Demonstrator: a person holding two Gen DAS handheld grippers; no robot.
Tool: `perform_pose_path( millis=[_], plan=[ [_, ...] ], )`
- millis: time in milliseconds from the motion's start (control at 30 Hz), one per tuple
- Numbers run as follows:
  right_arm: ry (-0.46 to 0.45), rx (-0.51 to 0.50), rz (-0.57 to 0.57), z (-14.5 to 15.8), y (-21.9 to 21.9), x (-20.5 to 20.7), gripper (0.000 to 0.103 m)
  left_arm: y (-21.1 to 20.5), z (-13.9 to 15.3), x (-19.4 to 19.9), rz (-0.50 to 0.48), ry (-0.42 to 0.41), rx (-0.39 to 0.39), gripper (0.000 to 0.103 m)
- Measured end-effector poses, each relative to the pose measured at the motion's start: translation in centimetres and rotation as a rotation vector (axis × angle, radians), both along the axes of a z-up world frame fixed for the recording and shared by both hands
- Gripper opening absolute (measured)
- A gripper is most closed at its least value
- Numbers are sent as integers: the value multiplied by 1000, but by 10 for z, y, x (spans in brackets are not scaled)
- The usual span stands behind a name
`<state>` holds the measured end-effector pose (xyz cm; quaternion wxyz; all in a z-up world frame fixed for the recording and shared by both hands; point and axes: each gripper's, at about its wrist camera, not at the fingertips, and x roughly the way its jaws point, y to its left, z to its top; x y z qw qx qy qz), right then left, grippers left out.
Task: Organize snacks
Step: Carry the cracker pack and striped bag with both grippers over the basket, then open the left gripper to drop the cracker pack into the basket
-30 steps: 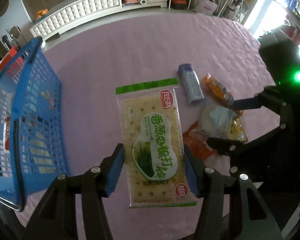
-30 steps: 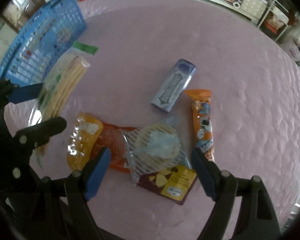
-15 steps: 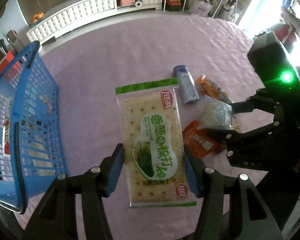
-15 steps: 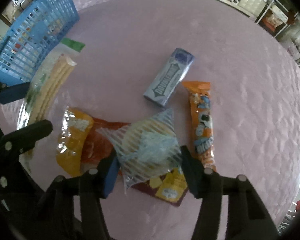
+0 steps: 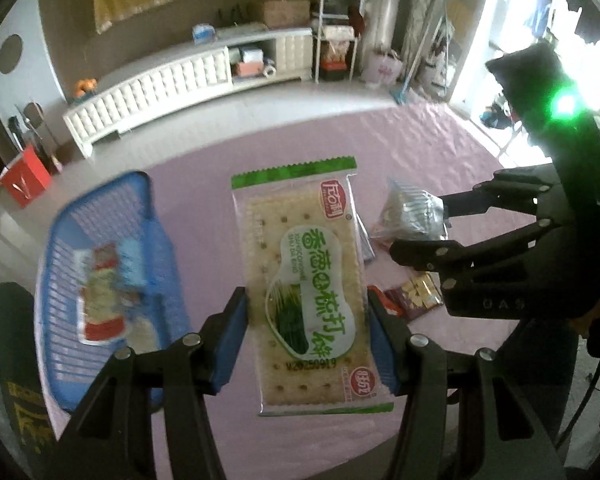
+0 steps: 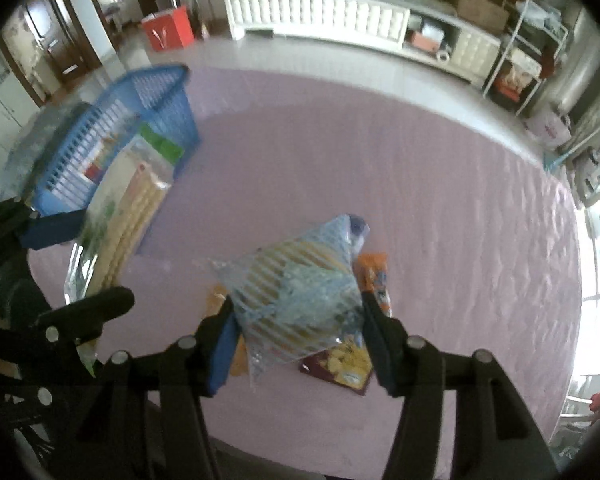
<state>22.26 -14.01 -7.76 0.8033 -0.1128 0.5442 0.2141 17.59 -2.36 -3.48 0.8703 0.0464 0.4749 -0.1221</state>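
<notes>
Nearest, left gripper [image 5: 306, 334]: clamped on the green cracker packet [image 5: 306, 292], lifted clear of the purple tablecloth [image 5: 284, 148]. Right gripper [image 6: 296, 332]: gripping a clear striped biscuit pouch [image 6: 296, 300], also raised. Beneath, loose snacks: a brown-and-yellow packet [image 6: 350, 366], an orange packet [image 6: 374, 276]. Farther left, blue basket [image 5: 100, 248], apparently already holding a red-and-white pack [image 5: 102, 300]. Handling: carry both level over the rim, lower inside before letting go.
</notes>
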Motion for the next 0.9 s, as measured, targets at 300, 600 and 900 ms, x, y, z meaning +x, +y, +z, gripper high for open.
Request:
perform_pose_path(
  millis=[300,600,900],
  plan=[
    [-70,90,52,47,55,-3,62,78,30,-5,110,-51,10,54],
    [-68,97,161,50,122,-2,62,147,25,-4,223,-33,-7,54],
    [-2,56,182,18,158,4,62,172,-25,12,256,56,-47,54]
  ],
)
